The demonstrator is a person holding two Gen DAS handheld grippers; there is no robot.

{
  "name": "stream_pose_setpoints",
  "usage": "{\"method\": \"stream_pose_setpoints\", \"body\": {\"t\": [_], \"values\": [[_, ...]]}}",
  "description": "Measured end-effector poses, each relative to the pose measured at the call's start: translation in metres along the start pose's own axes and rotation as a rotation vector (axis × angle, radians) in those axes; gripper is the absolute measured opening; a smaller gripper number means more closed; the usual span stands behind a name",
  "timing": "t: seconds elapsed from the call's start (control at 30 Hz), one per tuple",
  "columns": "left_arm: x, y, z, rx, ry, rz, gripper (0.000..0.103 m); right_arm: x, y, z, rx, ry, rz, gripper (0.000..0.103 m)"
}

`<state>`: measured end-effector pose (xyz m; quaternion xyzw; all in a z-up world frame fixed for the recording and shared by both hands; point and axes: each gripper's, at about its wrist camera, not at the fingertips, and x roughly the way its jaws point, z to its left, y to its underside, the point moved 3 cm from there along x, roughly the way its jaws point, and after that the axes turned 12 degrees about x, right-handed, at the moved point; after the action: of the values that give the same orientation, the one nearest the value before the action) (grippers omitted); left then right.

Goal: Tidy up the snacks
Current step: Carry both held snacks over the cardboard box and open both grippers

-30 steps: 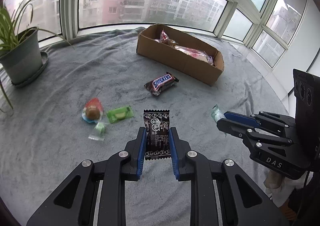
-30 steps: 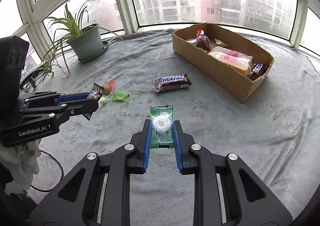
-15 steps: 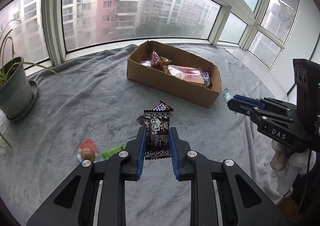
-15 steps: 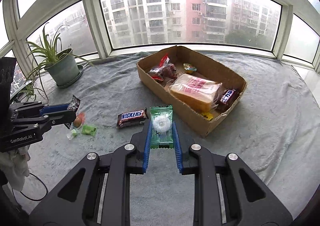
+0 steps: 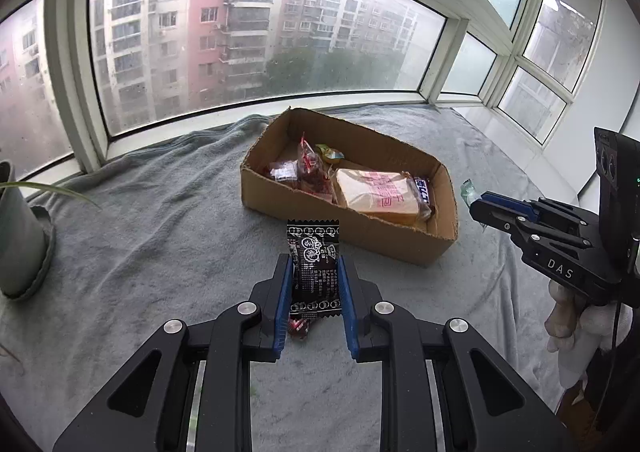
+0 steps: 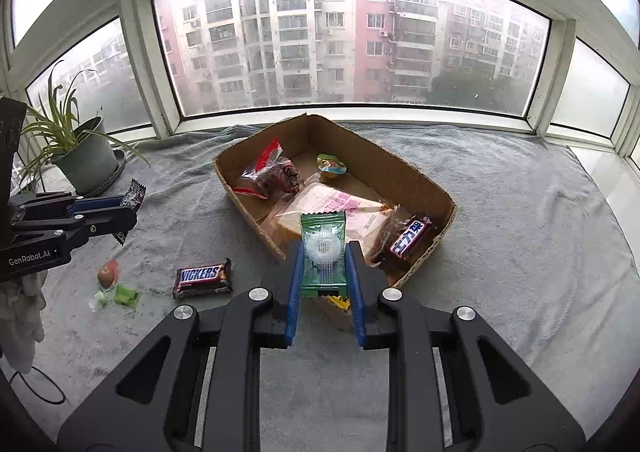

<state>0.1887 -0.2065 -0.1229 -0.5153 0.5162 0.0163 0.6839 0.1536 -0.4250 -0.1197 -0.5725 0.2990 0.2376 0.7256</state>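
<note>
My left gripper (image 5: 314,272) is shut on a black snack packet (image 5: 314,264) and holds it above the grey blanket, short of the cardboard box (image 5: 400,240). My right gripper (image 6: 324,264) is shut on a green packet with a white round candy (image 6: 323,252), held over the near edge of the box (image 6: 420,176). The box holds a bread pack (image 6: 332,208), a red bag (image 6: 268,172), a small cup (image 6: 331,166) and a chocolate bar (image 6: 410,238). On the blanket lie a Snickers bar (image 6: 202,277), a red sweet (image 6: 107,274) and green sweets (image 6: 124,295).
A potted spider plant (image 6: 82,156) stands at the back left by the window. The grey blanket (image 6: 520,232) covers the whole sill. The windows curve round the back. A cable (image 6: 36,384) hangs at the left edge.
Both grippers have risen and moved toward the box with their packets. The right gripper now hangs over the box's near edge. The loose sweets have dropped out of the left view.
</note>
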Motion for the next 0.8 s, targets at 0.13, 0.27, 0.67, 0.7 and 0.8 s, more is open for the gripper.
{"method": "stream_pose_setpoints", "body": {"t": [0.13,0.27,0.67,0.7,0.8], "values": [[0.013,-0.015,0.001,0.007,0.005,-0.004,0.021,0.012,-0.014,-0.010,0.002,0.014,-0.006,0.022],[0.029,-0.029,-0.001,0.013,0.009,-0.004,0.021,0.026,-0.026,-0.020,0.020,0.024,-0.006,0.022],[0.076,-0.063,-0.011,0.027,0.026,0.008,0.021,0.077,-0.044,-0.045,0.025,0.080,0.030,0.022],[0.080,-0.064,-0.012,0.030,0.029,0.011,0.021,0.080,-0.045,-0.047,0.026,0.081,0.034,0.022],[0.090,-0.067,-0.014,0.034,0.033,0.020,0.021,0.090,-0.045,-0.049,0.023,0.085,0.047,0.022]]}}
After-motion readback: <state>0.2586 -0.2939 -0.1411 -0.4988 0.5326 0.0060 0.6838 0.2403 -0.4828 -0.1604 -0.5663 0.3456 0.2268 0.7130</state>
